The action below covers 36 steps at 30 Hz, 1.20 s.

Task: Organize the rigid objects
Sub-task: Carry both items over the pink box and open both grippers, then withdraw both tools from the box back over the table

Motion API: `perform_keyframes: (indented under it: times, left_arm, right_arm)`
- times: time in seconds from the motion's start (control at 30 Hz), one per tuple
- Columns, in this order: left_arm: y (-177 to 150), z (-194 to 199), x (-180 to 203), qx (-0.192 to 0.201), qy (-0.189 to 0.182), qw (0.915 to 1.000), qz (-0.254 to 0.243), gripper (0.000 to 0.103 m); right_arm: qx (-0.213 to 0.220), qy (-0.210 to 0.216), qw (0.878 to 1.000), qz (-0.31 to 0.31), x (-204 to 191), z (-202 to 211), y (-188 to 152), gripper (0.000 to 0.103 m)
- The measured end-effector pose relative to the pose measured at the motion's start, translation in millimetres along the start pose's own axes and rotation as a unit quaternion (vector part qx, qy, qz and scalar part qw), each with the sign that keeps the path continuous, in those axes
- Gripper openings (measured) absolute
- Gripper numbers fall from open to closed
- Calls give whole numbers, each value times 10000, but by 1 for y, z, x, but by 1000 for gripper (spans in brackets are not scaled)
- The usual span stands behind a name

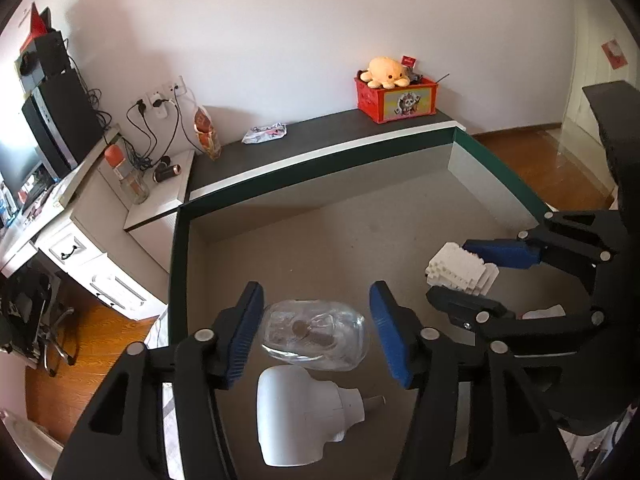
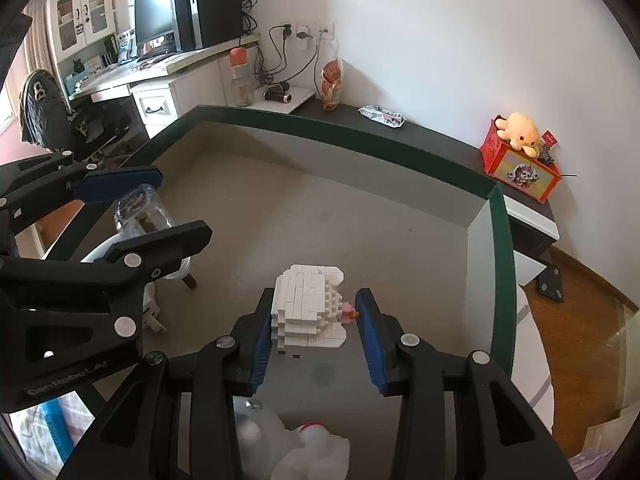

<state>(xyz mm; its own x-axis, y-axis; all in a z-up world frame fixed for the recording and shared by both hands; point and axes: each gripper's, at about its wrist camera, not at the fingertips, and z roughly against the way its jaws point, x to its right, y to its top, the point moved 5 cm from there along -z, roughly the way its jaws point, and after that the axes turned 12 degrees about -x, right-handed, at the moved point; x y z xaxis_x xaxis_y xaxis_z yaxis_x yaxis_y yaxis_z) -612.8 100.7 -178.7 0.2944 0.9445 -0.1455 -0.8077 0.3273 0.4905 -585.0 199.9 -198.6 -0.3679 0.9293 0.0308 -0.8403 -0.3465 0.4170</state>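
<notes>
A white brick-built figure (image 2: pixel 306 308) sits low inside a large grey-floored box with a dark green rim (image 2: pixel 360 138), toward its right side. The right gripper (image 2: pixel 314 340) straddles it: the left blue pad (image 2: pixel 262 344) lies against the figure's stepped side, while the right pad (image 2: pixel 370 340) meets only a small pink and orange nub sticking out from it, so the jaws are closed on the figure. To the left, nearer the box's left wall, a clear glass jar (image 1: pixel 316 334) lies on its side on the floor with a white plastic device (image 1: pixel 298 414) just beside it, a short prong pointing off its end. The left gripper (image 1: pixel 316 332) hovers around the jar with its blue pads (image 1: pixel 244 336) standing apart on either side and a visible gap to the glass, so nothing is clamped. Below the right gripper, white and translucent objects (image 2: pixel 296 446) rest at the near edge. Beyond the box, a dark shelf (image 1: pixel 304 138) carries a red crate (image 1: pixel 394 98) topped by an orange plush octopus (image 1: pixel 386 72), a crumpled wrapper (image 1: pixel 264 133) and a tall snack bag (image 1: pixel 207 132).
</notes>
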Motion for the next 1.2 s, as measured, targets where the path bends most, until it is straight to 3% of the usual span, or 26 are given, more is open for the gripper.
perform_keyframes:
  times: [0.13,0.27,0.4,0.47,0.6,0.87,1.0,1.07,1.2]
  left_arm:
    - [-3,6,-6,83,46,9999,86,83]
    - [-5,11,-11,117,73,9998,153,88]
    - [-9,23,-16,205,105,9995,225,95]
    - [-12,31,-17,285,128,9992,262,97]
    - [-23,59,-22,556,288,9974,369,102]
    - [-68,142,-34,1285,718,9866,704,103]
    - [-100,183,-35,1528,839,9815,793,103]
    - [-119,203,-33,1671,928,9783,799,103]
    - [-154,236,-31,1920,1076,9702,1016,103]
  right_arm:
    - [-4,7,10000,26,-4,0,-1,41]
    - [40,43,10000,17,-8,3,-2,43]
    - [133,-52,9999,-16,-9,11,-3,58]
    - [194,-36,9998,-17,-10,18,-4,61]
    - [374,-62,9993,-65,-14,38,-10,78]
    - [1075,-139,9941,-88,-34,111,-36,82]
    - [1422,-256,9893,-194,-43,149,-60,91]
    - [1571,-350,9868,-187,-50,168,-77,103]
    - [1912,-419,9804,-243,-60,204,-114,103]
